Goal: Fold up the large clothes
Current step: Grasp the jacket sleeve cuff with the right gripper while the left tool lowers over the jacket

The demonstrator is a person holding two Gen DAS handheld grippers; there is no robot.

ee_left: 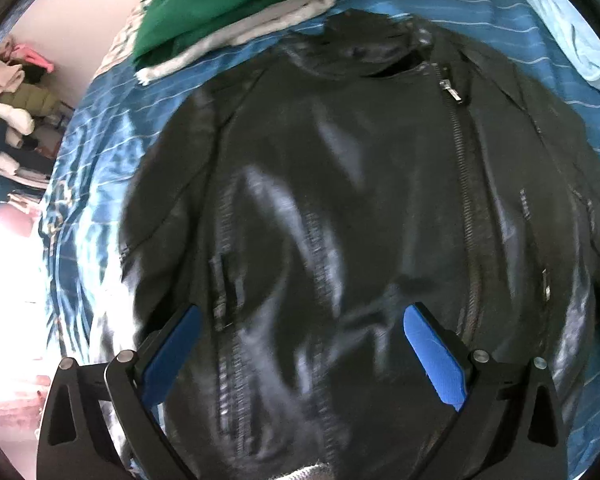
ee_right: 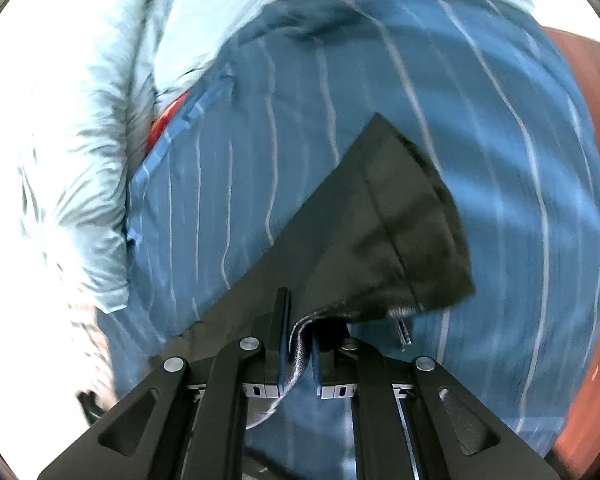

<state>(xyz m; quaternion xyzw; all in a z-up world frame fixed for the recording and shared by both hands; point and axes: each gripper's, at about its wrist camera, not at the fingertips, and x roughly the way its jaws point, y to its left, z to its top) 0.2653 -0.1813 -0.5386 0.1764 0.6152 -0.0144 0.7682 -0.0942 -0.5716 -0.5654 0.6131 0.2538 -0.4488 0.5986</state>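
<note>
Pinching the black jacket (ee_right: 364,224), right gripper (ee_right: 298,320); left gripper (ee_left: 300,320) spread above.

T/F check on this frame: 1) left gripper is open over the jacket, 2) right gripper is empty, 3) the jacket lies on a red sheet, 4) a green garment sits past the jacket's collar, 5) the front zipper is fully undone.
1) The left gripper is open above the black jacket: true.
2) The right gripper is empty: false. Its jaws are shut on a black piece of the jacket, probably a sleeve.
3) The jacket lies on a red sheet: false. The bed cover is blue with pale stripes.
4) A green garment lies beyond the collar: true.
5) The front zipper is fully undone: false. It is zipped up nearly to the collar.
</note>
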